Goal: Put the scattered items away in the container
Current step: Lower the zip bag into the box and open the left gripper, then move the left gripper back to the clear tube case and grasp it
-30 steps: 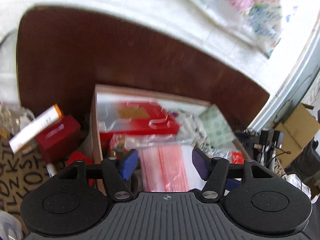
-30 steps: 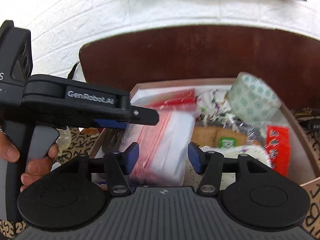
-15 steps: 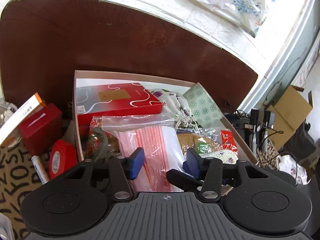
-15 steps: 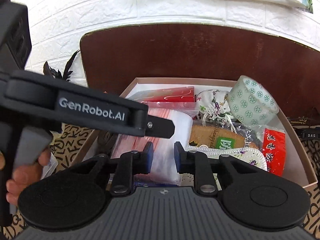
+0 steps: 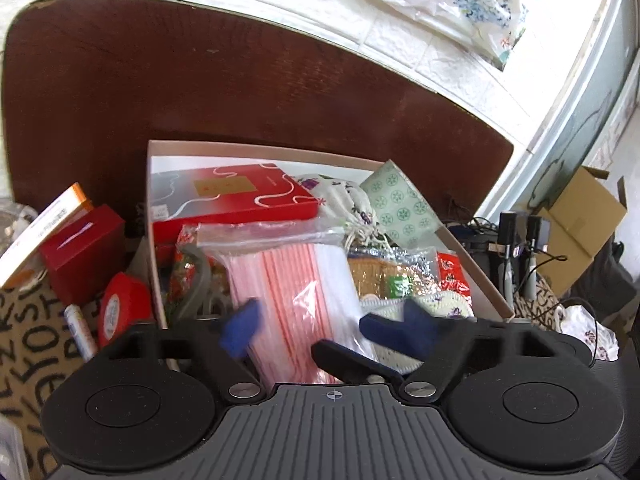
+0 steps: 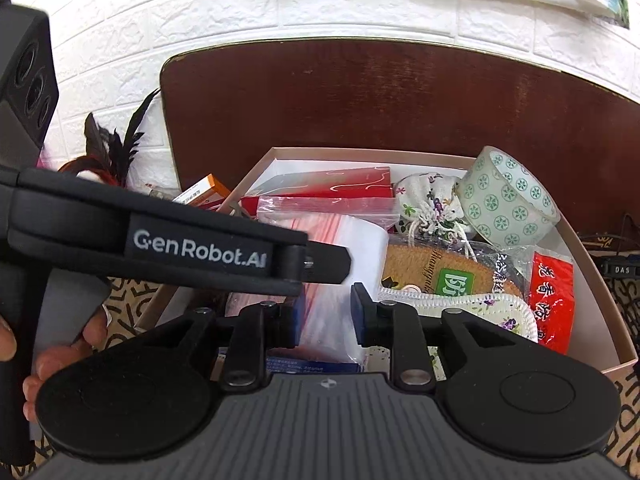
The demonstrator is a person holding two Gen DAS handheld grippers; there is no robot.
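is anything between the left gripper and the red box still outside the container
Nothing visible blocks it: the red box sits open beside the container's left wall, up and left of the open left gripper.

Light: bright, even daylight; strongest at upper right of left wrist view, where the white brick wall (image 5: 420, 52) washes out.
Shadows: soft, shallow, inside the box (image 6: 592, 268).
Glare: highlights on the plastic bag (image 5: 304, 264).
Blur: left gripper's blue fingertips (image 5: 240, 330) motion-smeared; the rest sharp.
Distortion: strong fisheye bowing, dark vignette at corners.
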